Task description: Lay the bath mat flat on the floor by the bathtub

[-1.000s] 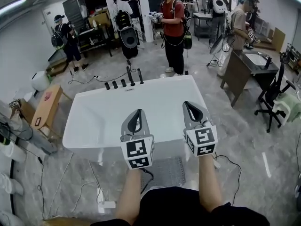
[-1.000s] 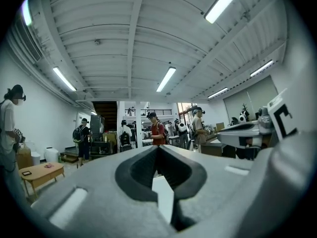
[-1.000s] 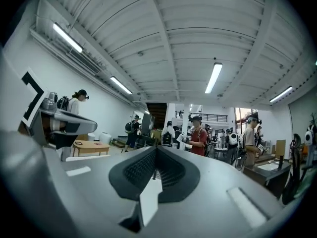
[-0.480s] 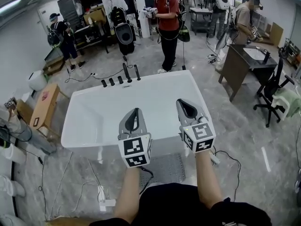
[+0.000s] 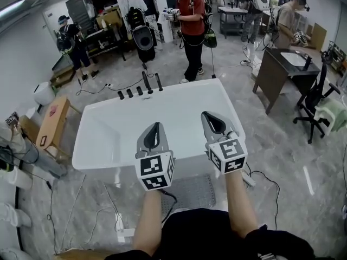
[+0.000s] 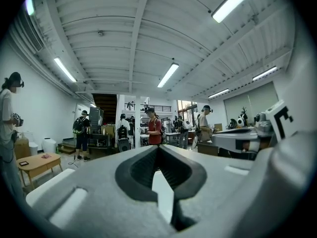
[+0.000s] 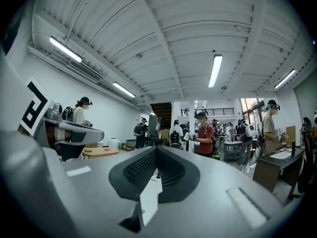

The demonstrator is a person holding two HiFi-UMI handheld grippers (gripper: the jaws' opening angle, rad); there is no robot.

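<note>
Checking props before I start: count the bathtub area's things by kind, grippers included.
Bathtub: 1
Bath mat: 1
Black tap fittings on the tub's far rim: 5
Grippers: 2
Total: 9

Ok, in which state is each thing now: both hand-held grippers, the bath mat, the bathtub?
Left hand-held gripper: shut, nothing between its jaws.
Right hand-held gripper: shut, empty.
Bathtub: empty.
Bath mat: lying flat on the floor beside the tub, partly hidden.
</note>
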